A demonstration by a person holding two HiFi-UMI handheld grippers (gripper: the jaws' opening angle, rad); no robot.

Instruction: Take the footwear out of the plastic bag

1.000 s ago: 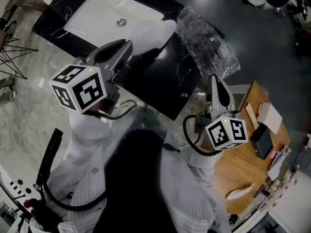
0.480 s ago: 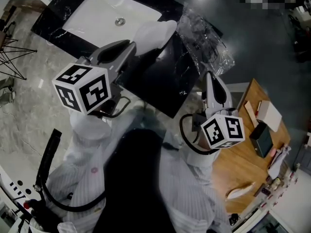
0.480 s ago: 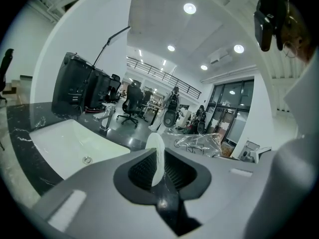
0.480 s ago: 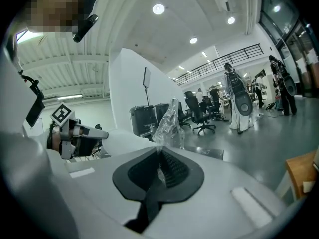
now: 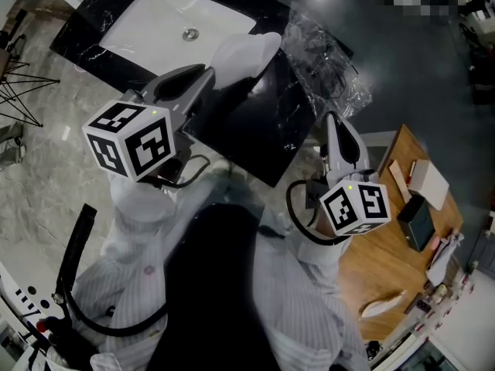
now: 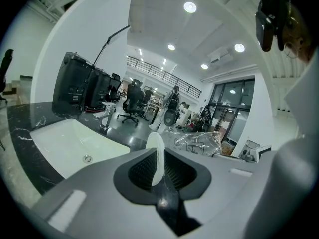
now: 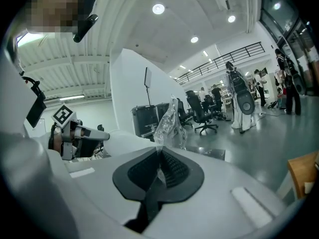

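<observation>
**Head view.** The left gripper (image 5: 207,76) is clamped on a white slipper (image 5: 246,51). The slipper is held over the black counter (image 5: 255,134), just right of the sink (image 5: 155,29), and is outside the bag. The right gripper (image 5: 331,120) is pinched shut on the near edge of a clear plastic bag (image 5: 321,56). The bag lies crumpled at the counter's corner, farther right of the sink than the slipper and just beside the slipper's toe. Whether the two touch cannot be told. A wooden table (image 5: 387,261) stands well to the right of the sink.

**Left gripper view.** The slipper's thin edge (image 6: 156,153) stands upright between the ribbed pads, which press on it from both sides. The sink lies to the left. The bag (image 6: 197,141) lies right of the sink, beyond the jaws.

**Right gripper view.** A fold of the clear bag (image 7: 169,126) rises from between the pads. The jaws are all but together on it.
</observation>
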